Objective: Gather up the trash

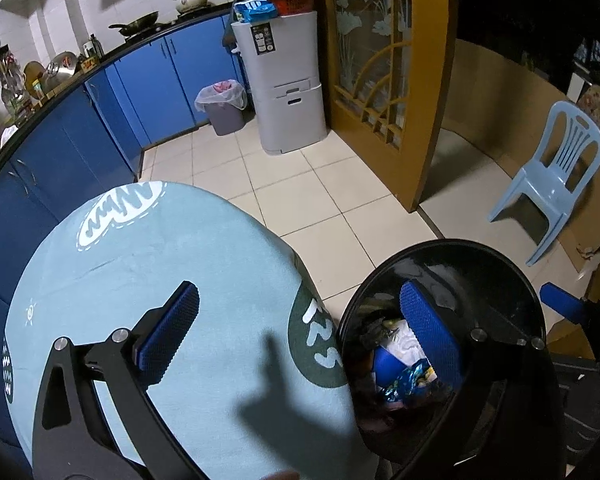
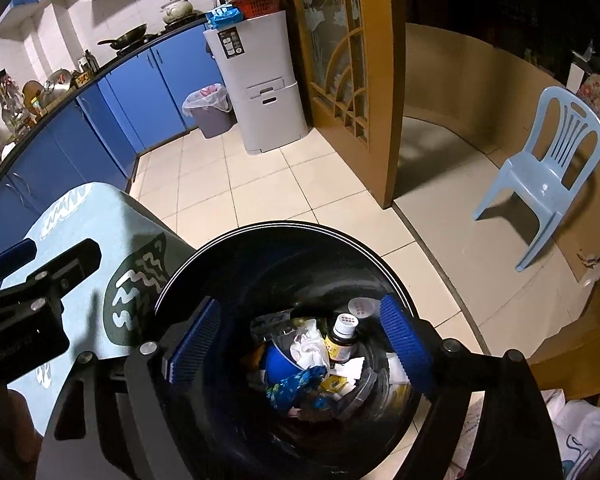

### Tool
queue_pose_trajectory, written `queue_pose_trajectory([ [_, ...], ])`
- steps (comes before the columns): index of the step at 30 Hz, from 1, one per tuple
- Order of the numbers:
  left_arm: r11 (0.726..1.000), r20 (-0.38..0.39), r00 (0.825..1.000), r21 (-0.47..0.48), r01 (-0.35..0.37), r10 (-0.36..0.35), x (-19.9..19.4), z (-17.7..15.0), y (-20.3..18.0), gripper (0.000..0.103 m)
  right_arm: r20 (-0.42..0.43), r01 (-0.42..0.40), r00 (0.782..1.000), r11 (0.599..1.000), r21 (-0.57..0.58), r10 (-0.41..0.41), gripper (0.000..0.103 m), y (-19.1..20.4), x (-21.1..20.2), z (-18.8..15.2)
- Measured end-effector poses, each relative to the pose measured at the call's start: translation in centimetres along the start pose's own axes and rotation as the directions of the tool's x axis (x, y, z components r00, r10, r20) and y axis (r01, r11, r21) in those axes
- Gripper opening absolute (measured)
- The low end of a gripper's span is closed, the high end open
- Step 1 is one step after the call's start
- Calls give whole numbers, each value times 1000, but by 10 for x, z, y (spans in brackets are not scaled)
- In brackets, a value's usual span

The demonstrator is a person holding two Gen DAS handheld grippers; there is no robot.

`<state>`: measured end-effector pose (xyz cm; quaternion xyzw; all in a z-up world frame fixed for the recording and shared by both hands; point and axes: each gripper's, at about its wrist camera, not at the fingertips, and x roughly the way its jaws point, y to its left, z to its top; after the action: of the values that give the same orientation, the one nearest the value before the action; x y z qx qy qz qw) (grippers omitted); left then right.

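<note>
A black trash bin (image 2: 284, 226) stands on the floor beside a table covered with a light blue cloth (image 1: 160, 260). Inside the bin lie a brown bottle (image 2: 340, 340), crumpled white tissue (image 2: 308, 346), a blue patterned wrapper (image 2: 292, 388) and other scraps. My right gripper (image 2: 300, 344) hangs open over the bin's mouth, with nothing between its blue pads. My left gripper (image 1: 300, 336) is open too, straddling the table's edge and the bin's rim (image 1: 440, 244), one finger over the cloth, the other over the bin. It holds nothing.
Blue kitchen cabinets (image 1: 148, 88) line the left and back. A grey lined bin (image 1: 222, 108) and a tall grey unit (image 1: 284, 80) stand at the back, by a wooden glazed door (image 1: 380, 60). A light blue plastic chair (image 1: 556, 168) is at right. A white bag (image 2: 572, 432) lies low right.
</note>
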<state>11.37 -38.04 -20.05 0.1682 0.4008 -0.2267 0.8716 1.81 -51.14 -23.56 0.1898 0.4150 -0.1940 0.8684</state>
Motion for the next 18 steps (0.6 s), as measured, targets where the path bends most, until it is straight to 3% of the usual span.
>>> queue_pose_trajectory([
  [18, 1000, 5, 1000, 4, 9, -9, -8, -3, 2, 99, -3, 2, 1000, 1000, -6, -2, 80, 1, -1, -4],
])
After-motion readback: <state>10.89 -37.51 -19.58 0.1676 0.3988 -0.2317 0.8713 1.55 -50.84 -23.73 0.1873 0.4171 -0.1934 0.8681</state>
